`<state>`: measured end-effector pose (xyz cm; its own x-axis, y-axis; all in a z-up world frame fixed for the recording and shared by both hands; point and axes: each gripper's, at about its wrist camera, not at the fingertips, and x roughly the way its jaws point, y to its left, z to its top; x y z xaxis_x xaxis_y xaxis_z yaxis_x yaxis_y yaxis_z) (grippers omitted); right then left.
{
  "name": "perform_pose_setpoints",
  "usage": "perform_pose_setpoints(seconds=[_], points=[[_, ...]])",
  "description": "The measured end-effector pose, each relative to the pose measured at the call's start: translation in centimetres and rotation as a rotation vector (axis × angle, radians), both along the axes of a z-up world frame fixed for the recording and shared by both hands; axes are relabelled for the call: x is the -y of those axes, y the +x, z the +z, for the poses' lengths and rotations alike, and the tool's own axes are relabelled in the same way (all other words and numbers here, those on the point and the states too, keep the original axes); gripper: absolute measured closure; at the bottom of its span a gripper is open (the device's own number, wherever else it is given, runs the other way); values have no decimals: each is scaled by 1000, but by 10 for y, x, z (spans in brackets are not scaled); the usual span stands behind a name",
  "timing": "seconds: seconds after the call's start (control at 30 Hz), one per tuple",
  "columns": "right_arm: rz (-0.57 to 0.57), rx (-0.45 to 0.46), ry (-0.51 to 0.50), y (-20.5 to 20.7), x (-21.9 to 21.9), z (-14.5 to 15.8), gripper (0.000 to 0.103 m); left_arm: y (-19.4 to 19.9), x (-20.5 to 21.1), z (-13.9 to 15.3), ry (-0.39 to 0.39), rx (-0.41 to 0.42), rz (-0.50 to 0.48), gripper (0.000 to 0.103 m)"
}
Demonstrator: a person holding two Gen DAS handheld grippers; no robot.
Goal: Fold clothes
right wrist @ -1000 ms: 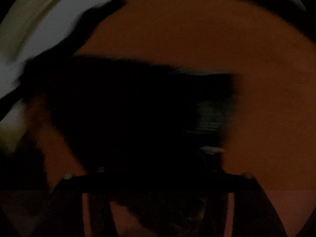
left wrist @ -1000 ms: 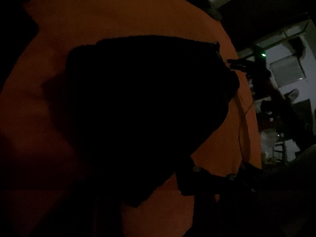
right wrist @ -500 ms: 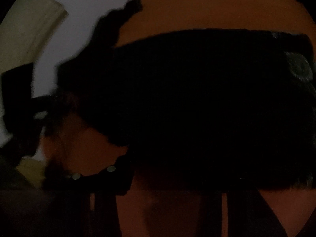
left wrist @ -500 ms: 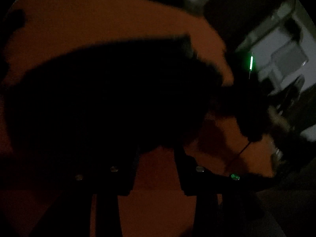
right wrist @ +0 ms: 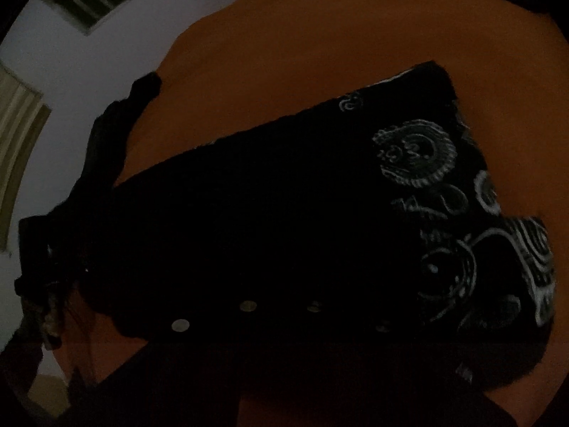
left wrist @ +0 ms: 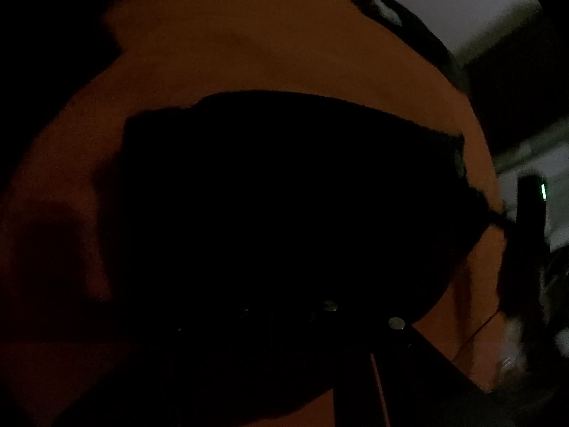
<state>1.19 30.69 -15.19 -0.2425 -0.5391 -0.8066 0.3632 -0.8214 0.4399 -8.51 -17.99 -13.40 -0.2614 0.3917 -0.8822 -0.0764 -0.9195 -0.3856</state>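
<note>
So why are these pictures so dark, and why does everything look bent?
Left wrist view: dim room light turns the black garment into a featureless silhouette on the orange surface, and the green light at right is smeared. Right wrist view: equally dim, though the garment's white print shows. In both, the fisheye lens curves the edges and darkens the corners.

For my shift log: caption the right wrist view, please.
Dim view: black garment with white swirl print lying on an orange surface.
</note>
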Motion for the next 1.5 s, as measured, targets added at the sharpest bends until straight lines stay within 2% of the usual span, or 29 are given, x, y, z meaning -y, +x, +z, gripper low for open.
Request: perform_pose_setpoints(seconds=[0.07, 0.13, 0.23, 0.3, 0.37, 0.47, 0.53, 0.6, 0.7, 0.77, 0.8, 0.83, 0.93, 1.0, 1.13, 1.27, 1.33, 1.37, 1.4, 1.5], points=[[25, -38, -49, 22, 14, 13, 92, 5, -1, 14, 9, -16, 7, 87], [72, -65, -97, 42, 28, 23, 79, 14, -9, 33, -5, -49, -30, 71], [178, -27, -150, 65, 52, 27, 72, 43, -11, 54, -81, -104, -120, 61], [232, -8, -110, 73, 67, 18, 72, 67, -12, 56, -199, -131, -194, 60], [240, -25, -36, 69, 69, 11, 72, 83, -13, 41, -324, -125, -221, 60], [166, -36, 58, 56, 61, -6, 73, 90, -14, 18, -362, -85, -150, 60], [109, -9, 57, 48, 47, -13, 89, 90, -19, 19, -362, -109, -136, 60], [92, 17, 40, 47, 39, -11, 89, 88, -23, 25, -368, -145, -125, 59], [129, -43, 30, 53, 30, 9, 86, 77, -21, 29, -335, -143, -95, 56], [133, -119, 14, 51, 14, 30, 66, 69, -21, 29, -315, -128, -85, 51], [127, -152, 17, 48, 7, 38, 39, 65, -21, 28, -306, -120, -80, 51], [116, -169, 21, 39, 2, 42, 23, 60, -21, 28, -296, -113, -75, 51], [119, -152, -2, 5, -8, 44, 22, 49, -25, 26, -272, -92, -72, 51], [169, -115, 18, -13, 10, 37, 22, 50, -42, 21, -276, -88, -112, 50], [212, -116, 38, -35, 13, 46, 22, 37, -48, 16, -256, -67, -68, 50], [204, -132, 65, -24, -2, 41, 22, 23, -41, 34, -238, -122, 0, 50], [174, -169, 162, -16, -9, 34, 22, 23, -33, 38, -229, -118, 50, 49], [130, -204, 246, -11, -11, 31, 22, 25, -29, 39, -223, -110, 76, 48], [90, -254, 289, -2, -13, 34, 22, 26, -25, 37, -214, -101, 100, 47], [67, -372, 215, 37, 1, 57, 22, 30, -14, 20, -177, -62, 165, 45]])
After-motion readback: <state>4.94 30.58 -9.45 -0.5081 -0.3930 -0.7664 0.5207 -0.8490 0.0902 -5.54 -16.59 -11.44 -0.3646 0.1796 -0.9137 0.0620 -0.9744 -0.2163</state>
